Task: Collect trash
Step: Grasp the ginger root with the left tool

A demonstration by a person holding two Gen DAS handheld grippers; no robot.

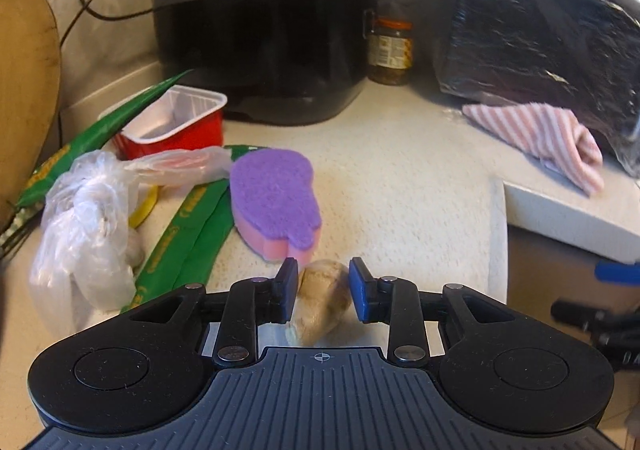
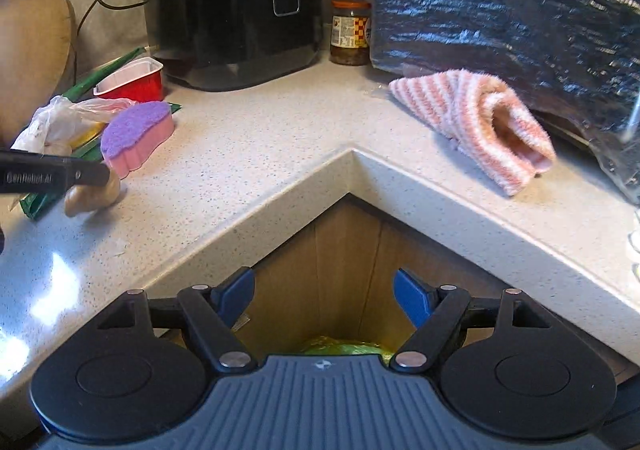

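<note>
A beige ginger piece [image 1: 320, 300] lies on the counter between the open fingers of my left gripper [image 1: 323, 284]; the jaws stand on either side of it with a small gap on the right. It also shows in the right wrist view [image 2: 94, 196], under the left gripper's body [image 2: 52, 174]. Behind it lie a crumpled clear plastic bag [image 1: 86, 226], green wrappers [image 1: 188, 238] and a red tray [image 1: 176, 126]. My right gripper [image 2: 324, 298] is open and empty, off the counter's inner corner, above a yellow-green bag [image 2: 340, 346].
A purple and pink sponge [image 1: 274, 198] lies just beyond the ginger. A black cooker [image 1: 264, 46], a jar [image 1: 390, 50], a striped cloth [image 2: 476, 118] and a dark foil bag [image 2: 512, 18] stand at the back. A wooden board [image 1: 24, 90] leans at the left.
</note>
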